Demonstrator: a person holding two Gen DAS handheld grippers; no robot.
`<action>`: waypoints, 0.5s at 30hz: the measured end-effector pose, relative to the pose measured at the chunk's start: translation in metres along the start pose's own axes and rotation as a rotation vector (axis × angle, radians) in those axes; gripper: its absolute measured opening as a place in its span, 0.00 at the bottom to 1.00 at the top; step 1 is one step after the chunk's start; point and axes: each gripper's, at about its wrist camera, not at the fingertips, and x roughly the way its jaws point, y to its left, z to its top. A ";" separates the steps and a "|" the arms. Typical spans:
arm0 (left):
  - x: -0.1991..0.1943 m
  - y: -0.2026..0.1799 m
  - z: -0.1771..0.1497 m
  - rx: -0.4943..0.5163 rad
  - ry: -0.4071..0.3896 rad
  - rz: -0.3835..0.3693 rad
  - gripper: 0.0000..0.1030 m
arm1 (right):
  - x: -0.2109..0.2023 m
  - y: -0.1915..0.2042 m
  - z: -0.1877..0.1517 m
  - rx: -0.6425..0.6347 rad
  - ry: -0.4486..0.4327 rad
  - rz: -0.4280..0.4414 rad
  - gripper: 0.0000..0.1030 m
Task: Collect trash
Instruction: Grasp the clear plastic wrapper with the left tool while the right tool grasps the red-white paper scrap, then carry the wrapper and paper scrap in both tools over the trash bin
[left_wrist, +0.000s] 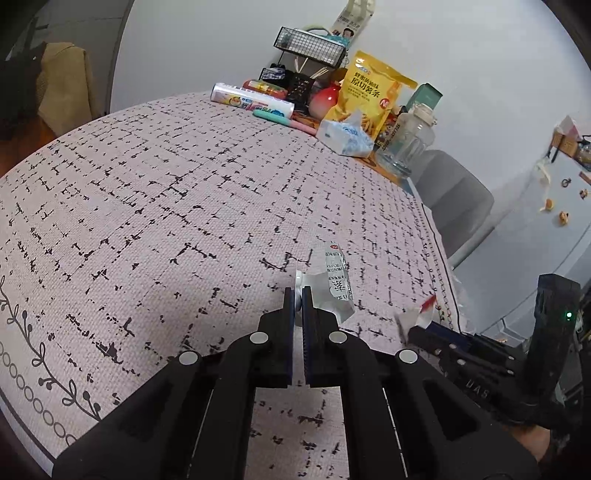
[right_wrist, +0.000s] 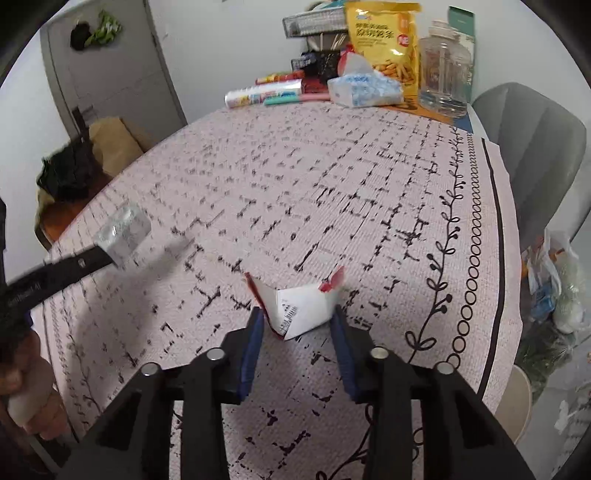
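Left gripper (left_wrist: 298, 295) has its jaws clenched on a clear wrapper (left_wrist: 338, 280), low centre of its view. Right gripper (right_wrist: 298, 319) pinches a white carton scrap (right_wrist: 299, 306) (lower centre). Both 2 pieces grasped; binning remains, no bin visible.

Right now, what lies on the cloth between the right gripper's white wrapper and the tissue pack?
Nothing: in the right wrist view, only bare patterned tablecloth separates white wrapper and tissue pack.
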 end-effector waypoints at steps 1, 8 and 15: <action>0.000 -0.003 0.000 0.002 -0.002 -0.001 0.04 | -0.004 -0.002 0.000 -0.004 -0.008 -0.001 0.16; 0.004 -0.038 0.000 0.038 -0.001 -0.011 0.04 | -0.030 -0.026 -0.005 0.030 -0.065 0.037 0.12; 0.016 -0.085 -0.001 0.102 0.012 -0.021 0.04 | -0.060 -0.063 -0.014 0.071 -0.118 0.071 0.12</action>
